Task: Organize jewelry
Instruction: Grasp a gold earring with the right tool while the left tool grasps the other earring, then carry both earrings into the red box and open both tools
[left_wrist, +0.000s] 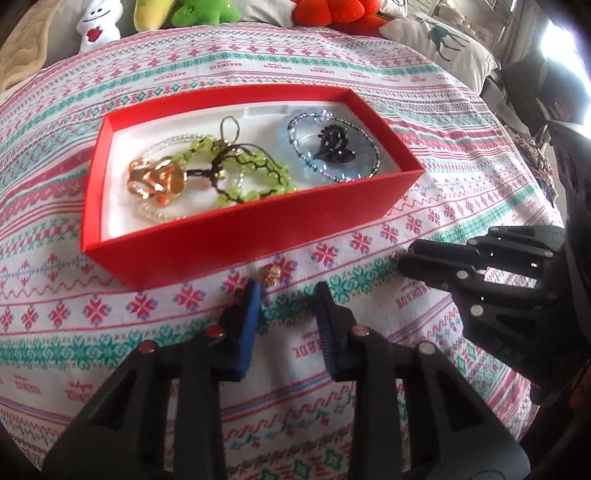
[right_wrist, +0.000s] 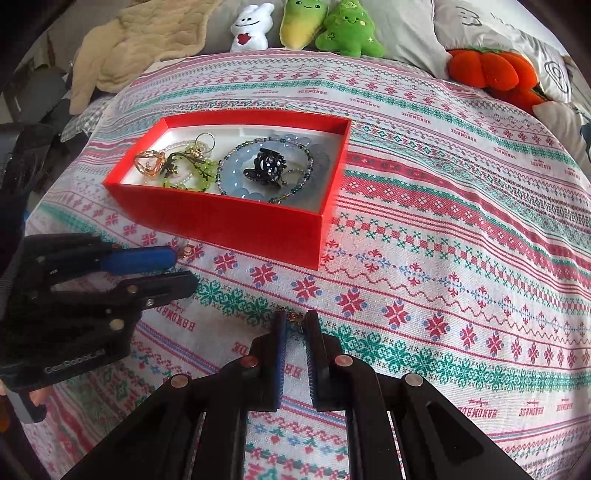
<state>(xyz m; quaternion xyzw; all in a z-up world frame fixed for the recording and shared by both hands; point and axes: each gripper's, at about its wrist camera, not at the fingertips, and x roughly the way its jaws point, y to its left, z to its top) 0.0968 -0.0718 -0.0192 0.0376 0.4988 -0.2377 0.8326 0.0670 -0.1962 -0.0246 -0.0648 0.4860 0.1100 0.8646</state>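
A shallow red cardboard box (left_wrist: 236, 236) with a white lining sits on a patterned woven cloth (right_wrist: 443, 258) and already holds most of the jewelry: a lime-green beaded bracelet (left_wrist: 255, 166), a gold flower-shaped piece (left_wrist: 155, 181), a pale blue bead ring (left_wrist: 332, 147) and a black clip (right_wrist: 267, 166). Two small gold pieces seem left outside. The left gripper (left_wrist: 288, 291), jaws partly apart and empty, hovers by a tiny gold charm (left_wrist: 271, 275) just before the box, while the right gripper (right_wrist: 294, 319) is clenched on a thin gold trinket (right_wrist: 294, 316).

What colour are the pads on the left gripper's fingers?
Blue, on black fingers; clearest in the left wrist view.
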